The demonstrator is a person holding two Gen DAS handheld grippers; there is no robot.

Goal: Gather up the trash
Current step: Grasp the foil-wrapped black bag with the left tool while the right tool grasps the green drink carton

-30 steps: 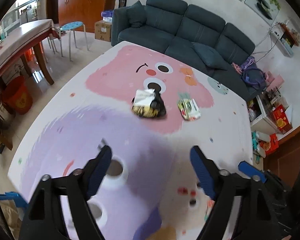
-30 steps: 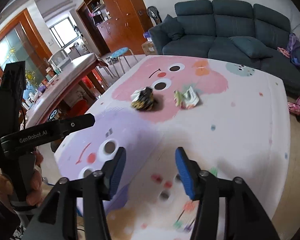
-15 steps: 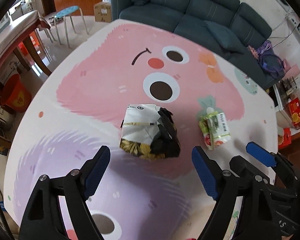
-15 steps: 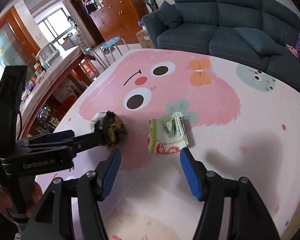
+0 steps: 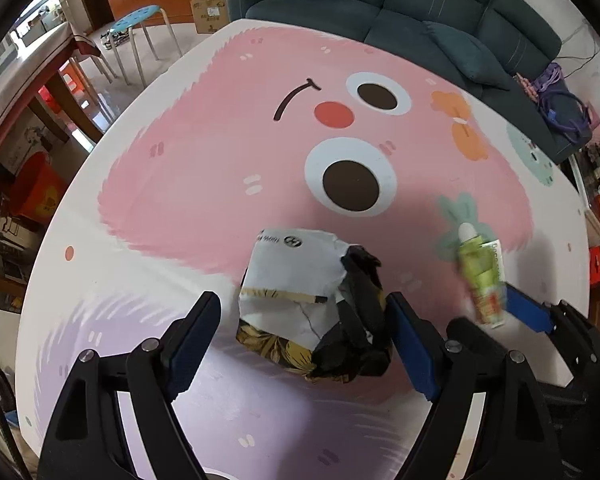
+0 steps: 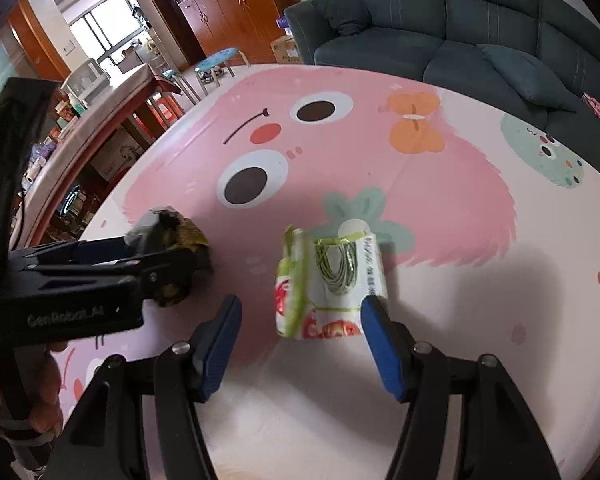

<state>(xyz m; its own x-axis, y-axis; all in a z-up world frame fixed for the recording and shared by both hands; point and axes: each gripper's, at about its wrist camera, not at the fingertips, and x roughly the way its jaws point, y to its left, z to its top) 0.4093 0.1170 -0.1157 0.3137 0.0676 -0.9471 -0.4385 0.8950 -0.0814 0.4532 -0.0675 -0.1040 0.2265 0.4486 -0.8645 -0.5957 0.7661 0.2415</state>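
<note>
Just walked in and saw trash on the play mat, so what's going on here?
A person holds a gripper in each hand over the cartoon play mat. The left gripper is open around a crumpled white, black and yellow wrapper, its pads not visibly pressing it. The right gripper is open around a green and white snack packet. Both pieces of trash lie on the mat, not yet picked up.

Crumpled paper wrapper (image 5: pixel 296 280), glossy plastic packet (image 6: pixel 332 280)
</note>
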